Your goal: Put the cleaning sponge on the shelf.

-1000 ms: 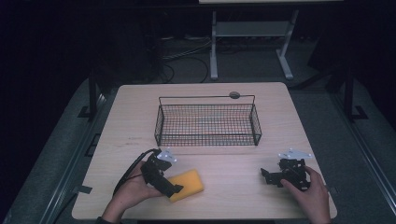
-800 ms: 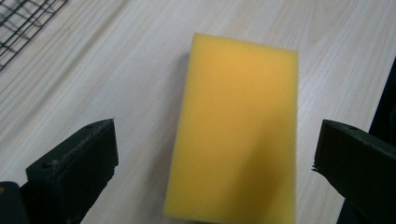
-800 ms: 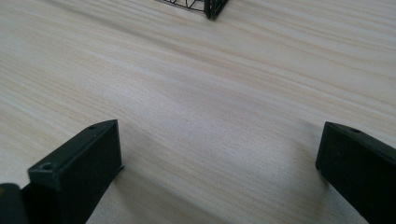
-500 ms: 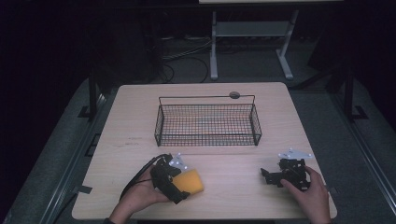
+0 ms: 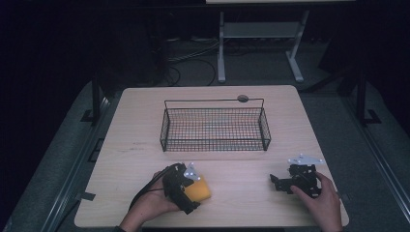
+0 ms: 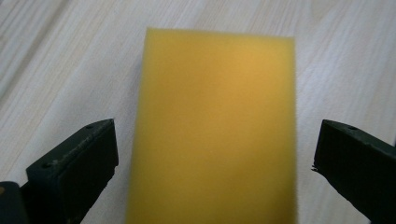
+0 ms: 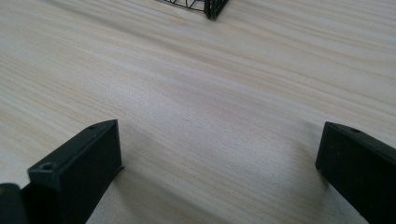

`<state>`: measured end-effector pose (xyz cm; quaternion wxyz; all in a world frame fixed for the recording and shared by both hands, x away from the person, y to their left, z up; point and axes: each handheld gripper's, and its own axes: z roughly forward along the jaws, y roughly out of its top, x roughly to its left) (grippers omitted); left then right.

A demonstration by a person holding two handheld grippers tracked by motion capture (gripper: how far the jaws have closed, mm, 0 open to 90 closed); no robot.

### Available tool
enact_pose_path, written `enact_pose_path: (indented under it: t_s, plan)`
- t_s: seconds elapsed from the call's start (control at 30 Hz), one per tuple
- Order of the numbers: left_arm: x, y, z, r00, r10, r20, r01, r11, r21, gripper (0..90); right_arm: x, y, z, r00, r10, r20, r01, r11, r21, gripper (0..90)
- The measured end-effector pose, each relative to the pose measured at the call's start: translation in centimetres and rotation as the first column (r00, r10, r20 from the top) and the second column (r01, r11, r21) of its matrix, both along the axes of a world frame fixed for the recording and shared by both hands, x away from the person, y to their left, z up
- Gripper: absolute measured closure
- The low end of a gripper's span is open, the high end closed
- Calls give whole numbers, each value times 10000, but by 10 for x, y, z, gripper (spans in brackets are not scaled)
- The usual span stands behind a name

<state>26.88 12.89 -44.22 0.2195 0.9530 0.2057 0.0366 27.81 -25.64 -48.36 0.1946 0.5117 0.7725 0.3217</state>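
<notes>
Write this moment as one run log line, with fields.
left gripper: open, jaws astride yellow sponge | right gripper: open, holds nothing | wire basket: holds nothing

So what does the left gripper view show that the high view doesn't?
Left gripper view alone: the open jaws of the left gripper stand either side of the sponge, with a gap of bare wood between each jaw and the sponge's edges.

High view alone: the wire basket in the middle of the table, the right gripper in the person's right hand near the right edge, and the dark floor around.

Both: the yellow sponge lying flat on the pale wooden table, with the left gripper over it.
</notes>
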Motion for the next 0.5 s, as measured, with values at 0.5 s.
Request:
enact_pose_path:
  t_s: [0.5]
  plan:
    - [2, 1, -5, 9991, -190, 375, 181, 9995, 244, 99, 0, 0, 0, 10000, 7, 3, -7, 10000, -9, 0]
